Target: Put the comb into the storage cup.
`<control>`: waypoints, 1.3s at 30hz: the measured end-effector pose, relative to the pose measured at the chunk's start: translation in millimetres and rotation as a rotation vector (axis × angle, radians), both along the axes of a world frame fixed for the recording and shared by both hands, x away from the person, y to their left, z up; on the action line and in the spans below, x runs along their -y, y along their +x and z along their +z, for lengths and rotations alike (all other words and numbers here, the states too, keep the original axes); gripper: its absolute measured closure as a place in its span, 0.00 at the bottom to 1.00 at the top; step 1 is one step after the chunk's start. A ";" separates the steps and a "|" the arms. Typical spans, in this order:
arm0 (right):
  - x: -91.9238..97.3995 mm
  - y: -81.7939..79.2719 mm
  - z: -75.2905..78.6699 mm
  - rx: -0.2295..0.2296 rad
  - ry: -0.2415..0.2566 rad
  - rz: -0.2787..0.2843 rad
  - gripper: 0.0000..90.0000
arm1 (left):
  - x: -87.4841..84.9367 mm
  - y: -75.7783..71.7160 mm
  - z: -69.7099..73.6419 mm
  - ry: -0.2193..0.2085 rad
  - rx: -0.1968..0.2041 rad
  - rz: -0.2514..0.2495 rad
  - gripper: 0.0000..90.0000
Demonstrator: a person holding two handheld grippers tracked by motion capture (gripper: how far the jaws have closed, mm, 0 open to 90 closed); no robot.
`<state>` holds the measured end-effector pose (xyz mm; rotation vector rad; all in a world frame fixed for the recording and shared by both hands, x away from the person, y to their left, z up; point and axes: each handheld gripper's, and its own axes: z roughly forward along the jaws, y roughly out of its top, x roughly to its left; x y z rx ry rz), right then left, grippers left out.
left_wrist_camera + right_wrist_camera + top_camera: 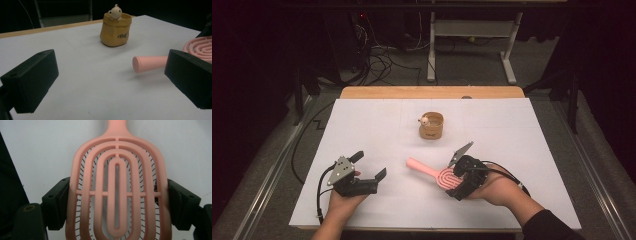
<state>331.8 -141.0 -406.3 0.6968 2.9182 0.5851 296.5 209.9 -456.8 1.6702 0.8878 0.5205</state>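
Your right gripper [460,176] is clamped across the head of the pink hairbrush [432,173], its handle sticking out toward the left just above the desk [362,120], so the grasp looks done. Your left gripper [371,166] rests nearby, jaws apart and empty. Next, probably carry the hairbrush toward the yellow bag-shaped holder [431,125], keeping the grip firm.
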 end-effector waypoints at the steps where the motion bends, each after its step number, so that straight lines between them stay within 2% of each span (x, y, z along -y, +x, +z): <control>1: -0.3 1.4 1.8 -0.001 -0.002 0.008 0.22 | 1.8 2.3 4.8 -0.005 0.002 -0.001 0.00; 5: -0.8 5.9 9.5 -0.017 -0.015 0.021 0.22 | 11.8 11.6 22.1 0.062 0.055 0.002 0.00; 10: -2.1 10.0 16.0 -0.030 -0.059 0.052 0.22 | 21.5 19.5 27.8 0.072 0.086 0.010 0.00; 12: -2.6 11.1 18.7 -0.040 -0.072 0.053 0.22 | 25.9 19.7 25.4 0.085 0.106 0.023 0.00; 15: -4.1 12.9 21.8 -0.045 -0.087 0.063 0.22 | 30.1 19.4 20.5 0.112 0.114 0.025 0.00; 19: -6.9 15.0 21.8 -0.061 -0.092 0.068 0.22 | 34.1 18.3 12.5 0.136 0.098 0.005 0.00; 23: -10.6 16.8 17.7 -0.075 -0.103 0.075 0.22 | 36.3 12.4 1.2 0.112 0.095 -0.009 0.00; 26: -14.2 18.0 15.5 -0.077 -0.105 0.079 0.22 | 40.8 10.8 -4.7 0.159 0.094 -0.024 0.00; 28: -17.4 18.2 14.9 -0.077 -0.109 0.083 0.22 | 43.2 10.2 -6.6 0.160 0.068 -0.033 0.00; 30: -19.0 18.1 14.9 -0.073 -0.109 0.086 0.22 | 46.7 9.0 -8.0 0.171 0.059 -0.044 0.00; 39: -17.8 15.4 18.1 -0.070 -0.113 0.082 0.22 | 63.6 -0.3 -14.5 0.247 0.123 -0.093 0.00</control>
